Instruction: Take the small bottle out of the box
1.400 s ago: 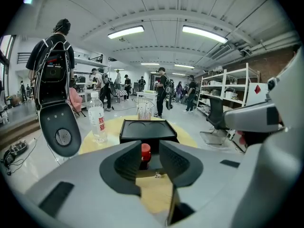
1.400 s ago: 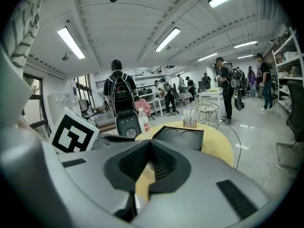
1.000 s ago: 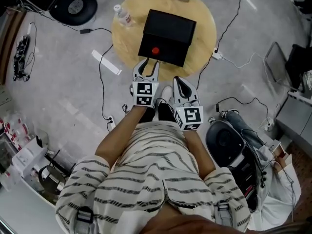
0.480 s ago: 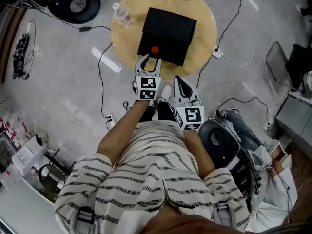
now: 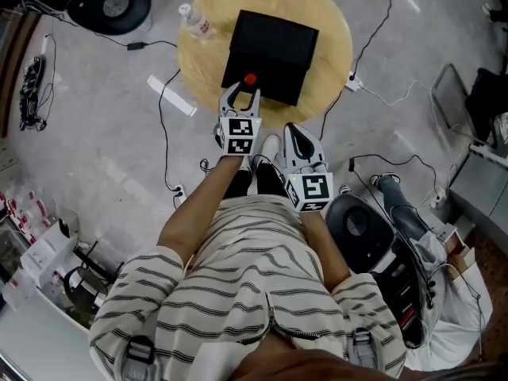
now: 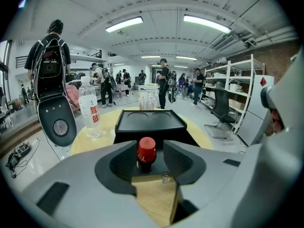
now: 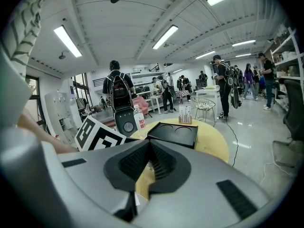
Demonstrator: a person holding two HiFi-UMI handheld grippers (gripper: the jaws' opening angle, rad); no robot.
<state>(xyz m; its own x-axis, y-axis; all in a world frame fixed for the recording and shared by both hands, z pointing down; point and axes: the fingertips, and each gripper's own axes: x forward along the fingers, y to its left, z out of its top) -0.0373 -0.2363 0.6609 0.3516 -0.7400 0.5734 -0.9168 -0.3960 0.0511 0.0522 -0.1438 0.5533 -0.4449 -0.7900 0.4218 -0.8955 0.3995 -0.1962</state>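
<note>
left gripper [image 5: 243, 94]: jaws have just been opening wide and are now framing the small bottle [image 5: 251, 79], which is standing at the near edge of the black box [image 5: 274, 42]. pads are not touching it, so this is probably lining up for a grasp. right gripper [image 7: 148, 146] is hanging back near the body, jaws together, empty. bottle is standing upright, showing a red cap over a dark body.

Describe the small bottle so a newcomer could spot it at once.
Find the round wooden table and the black box on it. At the box's near side, right ahead of the open left claw, stands the small bottle: dark with a red cap, unlike the taller clear bottle.
</note>
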